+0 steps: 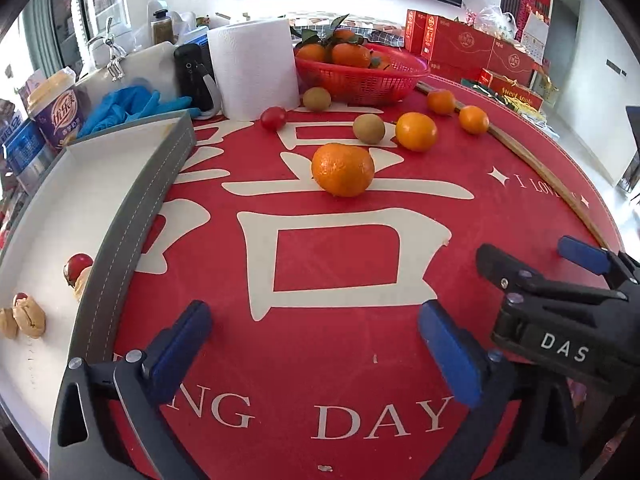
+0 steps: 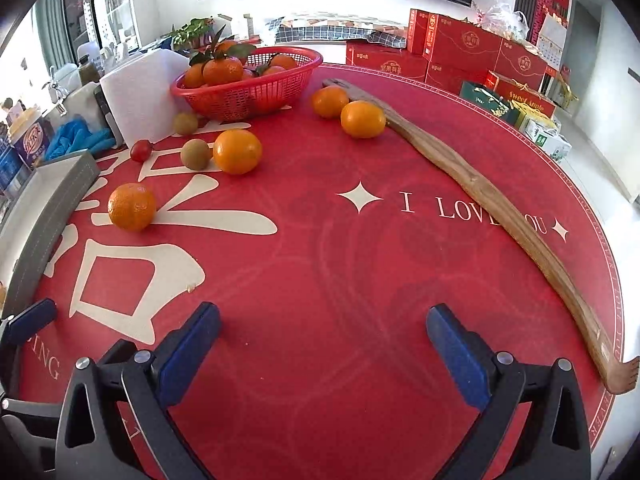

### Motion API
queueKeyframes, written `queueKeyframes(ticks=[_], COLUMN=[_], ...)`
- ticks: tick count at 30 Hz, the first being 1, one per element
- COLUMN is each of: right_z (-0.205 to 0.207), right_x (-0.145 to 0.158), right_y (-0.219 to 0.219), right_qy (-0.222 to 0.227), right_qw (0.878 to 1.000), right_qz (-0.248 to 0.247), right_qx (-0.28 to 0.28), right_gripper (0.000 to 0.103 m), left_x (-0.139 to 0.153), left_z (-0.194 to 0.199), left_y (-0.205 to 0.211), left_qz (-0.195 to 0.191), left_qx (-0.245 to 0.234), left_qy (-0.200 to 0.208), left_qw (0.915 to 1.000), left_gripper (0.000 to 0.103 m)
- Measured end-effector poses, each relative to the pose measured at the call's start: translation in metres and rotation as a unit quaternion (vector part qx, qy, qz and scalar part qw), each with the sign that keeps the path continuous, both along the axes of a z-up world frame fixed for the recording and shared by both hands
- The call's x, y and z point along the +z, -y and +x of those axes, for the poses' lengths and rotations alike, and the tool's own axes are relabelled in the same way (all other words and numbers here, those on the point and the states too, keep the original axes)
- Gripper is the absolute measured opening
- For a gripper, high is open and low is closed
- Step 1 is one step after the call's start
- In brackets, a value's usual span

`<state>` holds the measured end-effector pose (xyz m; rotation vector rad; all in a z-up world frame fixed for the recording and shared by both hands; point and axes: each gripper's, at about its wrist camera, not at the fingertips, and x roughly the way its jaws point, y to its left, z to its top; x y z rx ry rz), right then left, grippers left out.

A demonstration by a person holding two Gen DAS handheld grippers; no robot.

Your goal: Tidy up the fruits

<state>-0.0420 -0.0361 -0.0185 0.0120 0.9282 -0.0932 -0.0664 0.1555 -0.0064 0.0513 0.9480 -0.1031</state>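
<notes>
Left wrist view: left gripper (image 1: 316, 344), fingers apart and empty, above the red mat (image 1: 360, 264); nearest orange (image 1: 343, 169) in front of the red basket (image 1: 360, 76), right of the tray (image 1: 80, 216). Right wrist view: right gripper (image 2: 324, 348), fingers apart and empty; orange (image 2: 132, 207) in front-left of the basket (image 2: 248, 88).

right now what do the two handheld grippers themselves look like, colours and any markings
Both match. The left gripper has two black plastic arms with open triangular cut-outs and silver rivets, each ending in a flat blue padded finger. The right gripper is built the same, with blue fingers on black arms; seen from the left wrist camera, its black body carries white letters "DAS". No cables, hands or sleeves show.
</notes>
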Motion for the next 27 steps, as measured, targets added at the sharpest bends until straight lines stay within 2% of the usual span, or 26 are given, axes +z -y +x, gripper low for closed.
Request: queueKeyframes(ticks=[27], right_z=[-0.0011], right_x=[-0.0011], right_y=[-0.0012], right_qy=[0.000], right_qw=[1.000], right_qz=[0.000], right_qx=[-0.002], right_gripper=[0.103], left_x=[0.0000], left_z=[0.0005], left_y=[0.0001], left_qz=[0.000], left_qx=[0.000], left_qy=[0.000], left_qw=[1.0000], left_gripper=[0.103])
